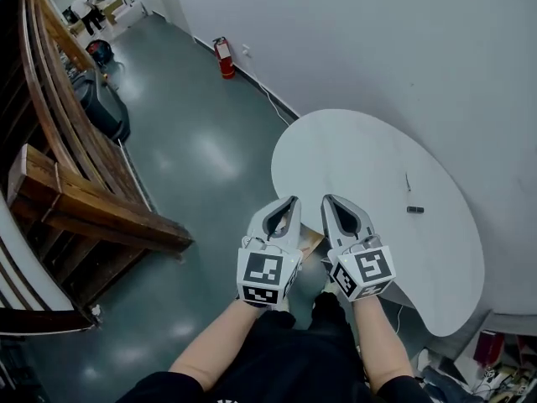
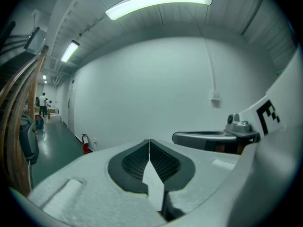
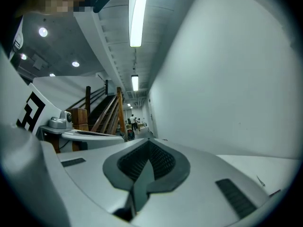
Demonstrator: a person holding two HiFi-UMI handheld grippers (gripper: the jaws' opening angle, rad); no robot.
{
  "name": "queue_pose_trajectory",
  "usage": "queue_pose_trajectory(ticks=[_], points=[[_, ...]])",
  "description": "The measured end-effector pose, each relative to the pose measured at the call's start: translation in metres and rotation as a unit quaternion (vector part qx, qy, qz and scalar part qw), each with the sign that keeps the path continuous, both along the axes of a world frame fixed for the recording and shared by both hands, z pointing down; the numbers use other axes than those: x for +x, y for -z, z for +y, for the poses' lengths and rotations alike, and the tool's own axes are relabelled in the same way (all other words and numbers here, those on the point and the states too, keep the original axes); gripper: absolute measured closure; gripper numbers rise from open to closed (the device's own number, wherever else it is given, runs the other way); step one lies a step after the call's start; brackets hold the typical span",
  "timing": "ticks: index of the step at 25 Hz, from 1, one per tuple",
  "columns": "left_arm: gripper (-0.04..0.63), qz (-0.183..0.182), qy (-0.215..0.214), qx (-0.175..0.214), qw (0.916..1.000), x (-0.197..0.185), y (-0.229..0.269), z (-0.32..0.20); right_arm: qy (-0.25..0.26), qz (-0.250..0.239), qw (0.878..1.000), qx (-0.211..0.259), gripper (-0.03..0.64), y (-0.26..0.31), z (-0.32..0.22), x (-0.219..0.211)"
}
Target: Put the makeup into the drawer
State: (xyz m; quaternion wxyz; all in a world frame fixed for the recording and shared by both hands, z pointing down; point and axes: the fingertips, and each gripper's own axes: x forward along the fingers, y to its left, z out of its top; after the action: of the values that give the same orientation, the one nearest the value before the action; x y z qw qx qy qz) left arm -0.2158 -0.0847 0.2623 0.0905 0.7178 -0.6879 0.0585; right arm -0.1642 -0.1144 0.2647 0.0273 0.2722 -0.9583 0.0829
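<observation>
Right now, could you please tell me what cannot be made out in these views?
Head view, small dark object on the white table: too small to identify.
Head view, table's near edge: hidden behind the right gripper.
Head view, clutter at bottom right: cut off by the picture's edge.
Head view, people down the hall: too small.

My left tongs [image 1: 291, 201] and right tongs [image 1: 327, 200] are pale grey with dark ribbed pads [image 2: 136, 162]. Each carries a white cube [image 1: 267, 275] of black square markers. I wear black clothing [image 1: 285, 363].
</observation>
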Motion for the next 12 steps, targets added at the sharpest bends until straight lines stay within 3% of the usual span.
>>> queue_pose_trajectory(ticks=[12], points=[[0.583, -0.011, -0.017, 0.039, 0.9990, 0.025, 0.051, 0.007, -0.002, -0.011, 0.999, 0.037, 0.603, 0.049, 0.010, 0.014]])
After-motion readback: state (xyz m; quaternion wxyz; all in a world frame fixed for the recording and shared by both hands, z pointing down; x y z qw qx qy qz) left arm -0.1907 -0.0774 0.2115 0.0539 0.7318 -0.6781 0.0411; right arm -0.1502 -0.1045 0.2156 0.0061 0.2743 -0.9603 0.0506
